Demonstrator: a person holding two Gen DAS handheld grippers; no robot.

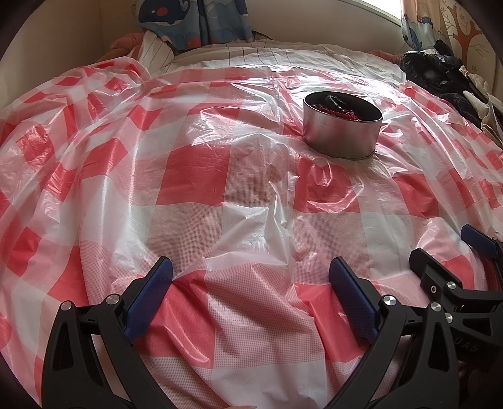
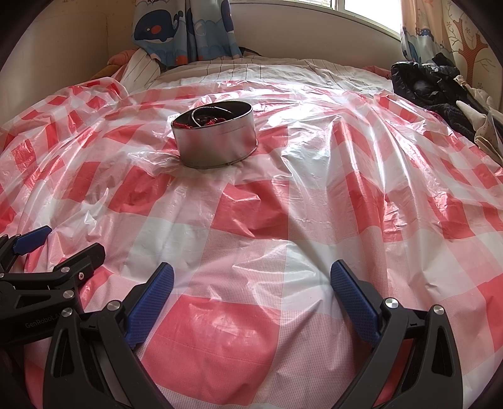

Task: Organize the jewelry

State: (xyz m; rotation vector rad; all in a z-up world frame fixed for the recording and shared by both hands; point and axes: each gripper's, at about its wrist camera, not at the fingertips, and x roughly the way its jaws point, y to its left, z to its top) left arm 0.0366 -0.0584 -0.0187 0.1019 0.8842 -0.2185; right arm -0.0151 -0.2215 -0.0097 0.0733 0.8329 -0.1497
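A round silver tin (image 1: 342,132) stands on the red-and-white checked plastic sheet (image 1: 195,176), far ahead and to the right in the left wrist view. It holds red bead jewelry (image 1: 341,112) and dark bangles. In the right wrist view the tin (image 2: 215,140) is far ahead to the left, with red beads (image 2: 210,122) and a dark ring inside. My left gripper (image 1: 251,270) is open and empty, low over the sheet. My right gripper (image 2: 251,273) is open and empty too. Each shows at the other's side: the right gripper (image 1: 446,248), the left gripper (image 2: 63,242).
The sheet (image 2: 314,204) covers a bed and is wrinkled. A pile of dark clothes (image 1: 440,81) lies at the far right edge. Whale-print curtains (image 2: 185,28) hang at the back wall, with a striped pillow (image 2: 141,69) and a window beyond.
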